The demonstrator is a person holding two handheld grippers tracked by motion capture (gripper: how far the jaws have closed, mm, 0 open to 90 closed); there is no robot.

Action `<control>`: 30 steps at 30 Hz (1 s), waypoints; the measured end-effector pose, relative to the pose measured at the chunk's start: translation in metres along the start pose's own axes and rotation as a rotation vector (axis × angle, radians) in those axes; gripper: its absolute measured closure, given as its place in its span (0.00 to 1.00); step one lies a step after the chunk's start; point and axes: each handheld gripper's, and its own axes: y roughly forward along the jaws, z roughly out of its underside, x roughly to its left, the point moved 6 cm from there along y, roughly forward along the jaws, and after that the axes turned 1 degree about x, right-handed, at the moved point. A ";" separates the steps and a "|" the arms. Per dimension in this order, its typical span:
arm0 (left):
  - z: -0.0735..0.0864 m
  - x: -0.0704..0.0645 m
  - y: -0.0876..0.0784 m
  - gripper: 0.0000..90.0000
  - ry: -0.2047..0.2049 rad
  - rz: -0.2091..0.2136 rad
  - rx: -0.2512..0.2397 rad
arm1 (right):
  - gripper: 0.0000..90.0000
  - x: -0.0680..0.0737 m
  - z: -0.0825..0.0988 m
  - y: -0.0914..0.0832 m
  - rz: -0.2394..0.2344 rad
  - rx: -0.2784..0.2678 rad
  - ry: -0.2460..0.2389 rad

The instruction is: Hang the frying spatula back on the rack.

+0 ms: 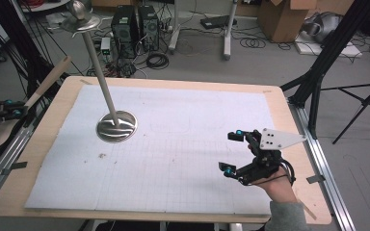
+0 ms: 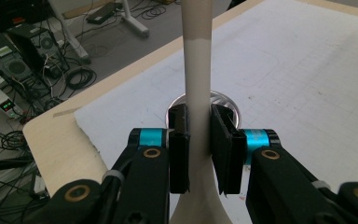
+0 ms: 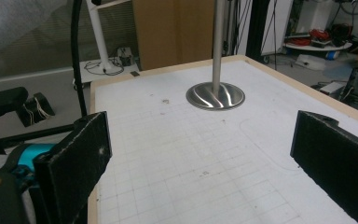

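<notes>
Wooden handle [image 2: 198, 70], pale and long, was clamped between the pads of the left tool [image 2: 199, 149], off the table's left edge; in the high view it angled up and away from that tool [image 1: 2, 111] over the floor. What sat at its wide end, I couldn't tell. Left tool's jaws pressed the handle from both sides, narrow gap, firm grip. Beyond it, a metal stand [image 1: 116, 126] stood upright on the white gridded mat [image 1: 183, 159], round base flat on the mat's left half, thin pole rising to a small dish on top. Right tool [image 1: 236, 151] hovered over the mat's right side, jaws spread wide apart, nothing between them, pointed toward the stand [image 3: 215, 95], well apart from it. Mat covered most of the wooden table [image 1: 53, 106].
</notes>
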 end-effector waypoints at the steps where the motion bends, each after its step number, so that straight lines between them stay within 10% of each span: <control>1: -0.003 0.002 -0.003 0.86 0.001 -0.010 -0.002 | 0.04 0.000 0.001 -0.002 -0.001 -0.001 0.006; 30: -0.035 0.008 -0.034 0.86 -0.012 -0.073 -0.083 | 0.04 -0.001 -0.001 -0.010 0.006 -0.014 0.005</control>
